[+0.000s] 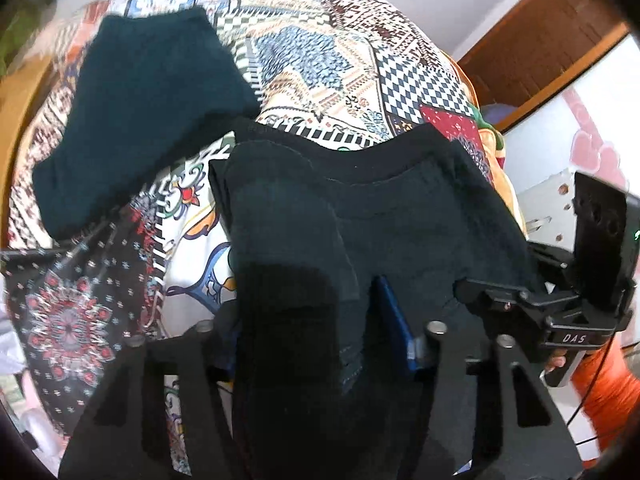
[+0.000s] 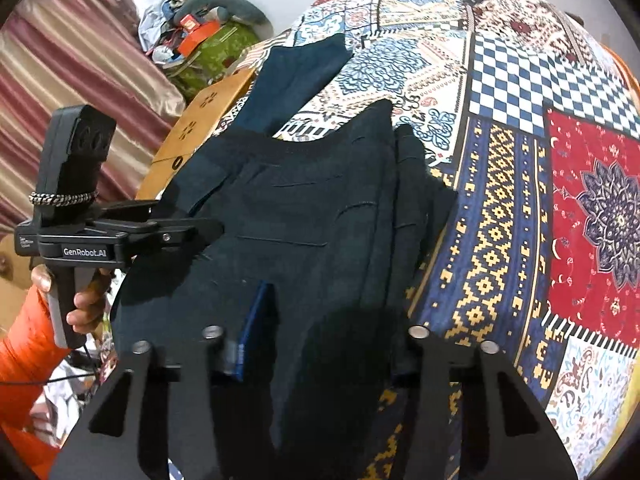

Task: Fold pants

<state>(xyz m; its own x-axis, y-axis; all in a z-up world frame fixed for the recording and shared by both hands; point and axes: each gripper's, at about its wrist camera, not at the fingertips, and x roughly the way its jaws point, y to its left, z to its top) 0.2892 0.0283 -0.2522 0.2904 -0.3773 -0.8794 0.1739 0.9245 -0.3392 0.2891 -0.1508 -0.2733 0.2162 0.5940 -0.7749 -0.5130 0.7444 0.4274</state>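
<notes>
Dark navy pants (image 1: 360,216) lie on a patchwork bedspread (image 1: 320,60), the waist part near me and a leg (image 1: 136,120) stretching away to the far left. My left gripper (image 1: 316,320) is shut on the near edge of the pants; cloth hangs between its fingers. My right gripper (image 2: 320,336) is shut on the same near edge further right, with fabric (image 2: 304,220) draped over its fingers. Each gripper shows in the other's view: the right one (image 1: 500,296) and the left one (image 2: 176,232) both pinch the pants' edge.
The bedspread (image 2: 560,160) covers the whole bed. A wooden bed frame (image 2: 200,120) runs along the left, with a pile of clutter (image 2: 200,40) and a striped curtain (image 2: 60,80) beyond. A wooden door (image 1: 540,40) stands at the right.
</notes>
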